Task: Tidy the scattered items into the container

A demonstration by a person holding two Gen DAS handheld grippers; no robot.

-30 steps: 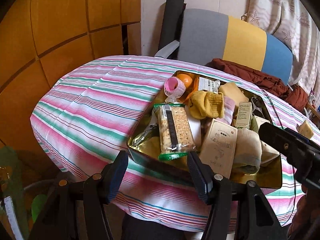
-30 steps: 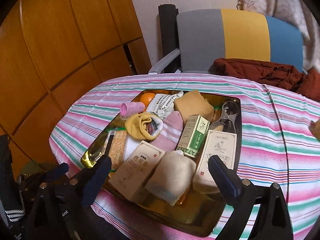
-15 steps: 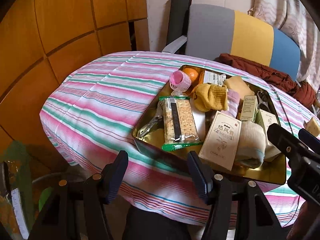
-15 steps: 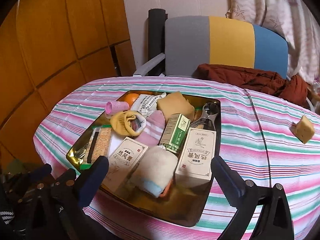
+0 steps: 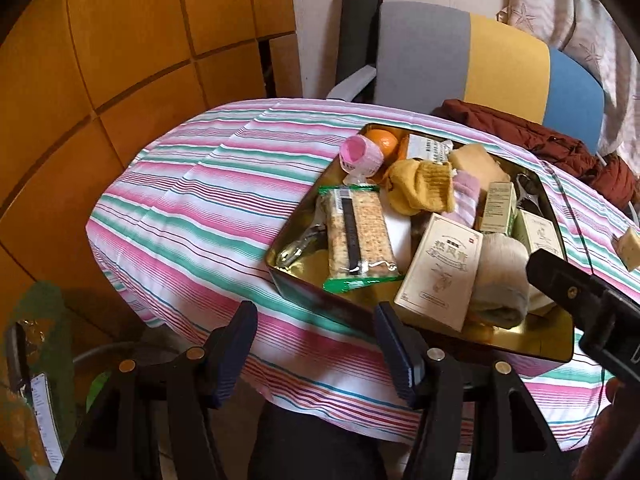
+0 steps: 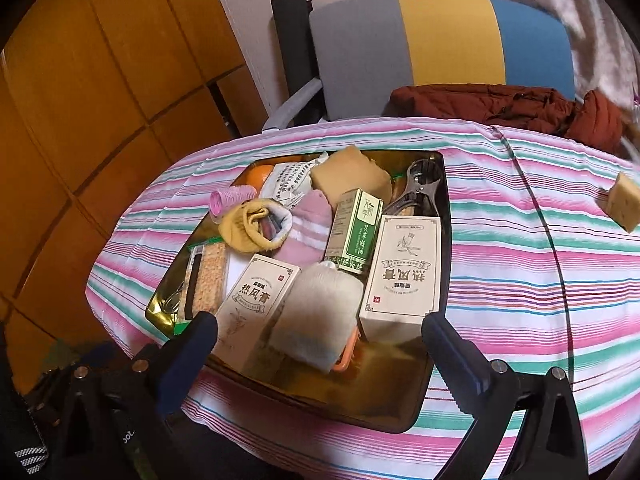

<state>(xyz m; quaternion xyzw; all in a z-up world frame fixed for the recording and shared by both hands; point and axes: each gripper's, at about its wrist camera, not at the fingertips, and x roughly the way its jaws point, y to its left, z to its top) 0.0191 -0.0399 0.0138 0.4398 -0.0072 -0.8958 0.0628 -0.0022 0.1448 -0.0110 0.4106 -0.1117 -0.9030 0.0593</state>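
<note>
While a pink, green and white striped tablecloth [image 6: 520, 272] covers the whole table, a shallow golden tray [image 6: 404, 404] sits on it near the front edge, heaped with small goods. Behind the table stands a chair [image 6: 440, 44] with a grey, yellow and blue back, a rust-red jacket [image 6: 500, 106] draped over its seat; orange-brown wooden panelling [image 5: 120, 60] fills the wall to the left and a pale patterned curtain hangs at the far right.

Inside the tray lie a cracker packet [image 5: 358, 236], a yellow sock [image 5: 420, 190], a pink hair roller [image 5: 358, 156], an orange [image 5: 382, 142], two cream boxes [image 6: 402, 272] (one upside down in the right wrist view), a green box [image 6: 354, 232] and a rolled beige sock [image 6: 320, 316]. One yellowish sponge piece [image 6: 622, 202] rests alone on the cloth, well apart from the tray to its right.

Both tools hang over the near edge, tilted down toward the table. The left gripper [image 5: 316, 348] has its jaws spread wide with nothing between them; the right gripper [image 6: 320, 354] is likewise wide apart and empty, above the tray's near rim.
</note>
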